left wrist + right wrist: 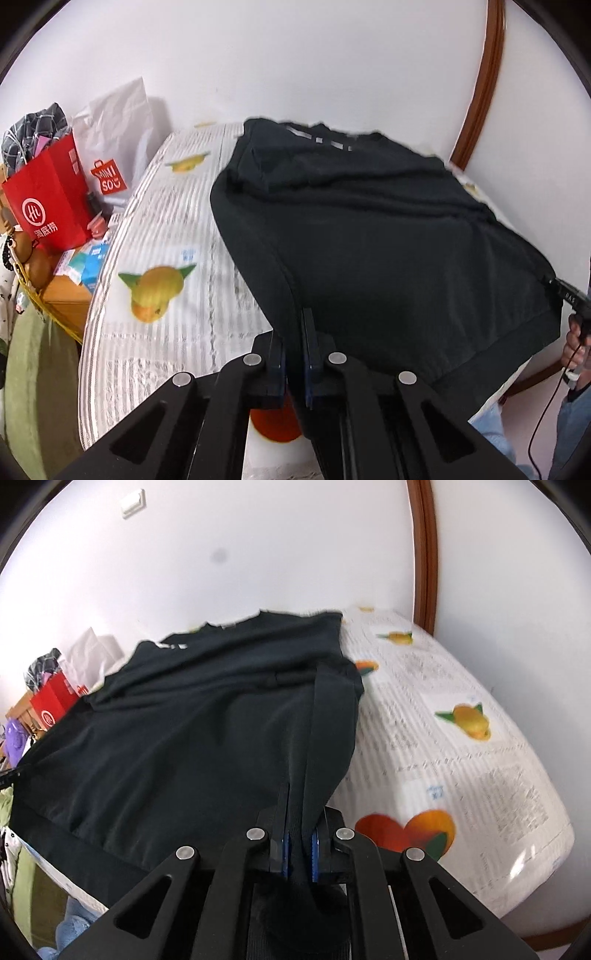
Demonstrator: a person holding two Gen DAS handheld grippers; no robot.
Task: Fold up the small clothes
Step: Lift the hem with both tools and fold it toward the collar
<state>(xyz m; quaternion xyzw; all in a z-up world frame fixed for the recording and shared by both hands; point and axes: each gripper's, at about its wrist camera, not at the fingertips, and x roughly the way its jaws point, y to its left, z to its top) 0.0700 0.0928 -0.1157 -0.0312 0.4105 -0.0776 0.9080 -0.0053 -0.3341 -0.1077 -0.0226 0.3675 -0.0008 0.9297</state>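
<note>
- Gripping the near hem of a black top (388, 236), the left claw (294, 332) is seen at lower centre of the left view, its jaws nearly closed with a fold of the fabric pinched between them.
- In the right view, the right claw (300, 812) is seen at lower centre, likewise closed on a bunched fold of the top (192, 731), with cloth hanging down behind the fingers.
- The right claw (570, 297) is also caught at the right edge of the left view, touching the top's other near corner, with a hand (576, 341) behind it.
- The top is spread across a tabletop (166, 221) covered by a white striped cloth printed with fruit; its near edge is lifted and stretched between the two claws, while its far part rests on the cloth toward the wall.
- White lettering is visible near the top's far edge, too blurred to be read.
- At the left of the left view, a red bag (48, 199) and a white Miniso bag (114, 147) are stood beside the tabletop, with small boxes (88, 262) below them.
- A brown wooden frame (424, 550) is seen at upper right of the right view, and a light switch (133, 503) at upper left.
</note>
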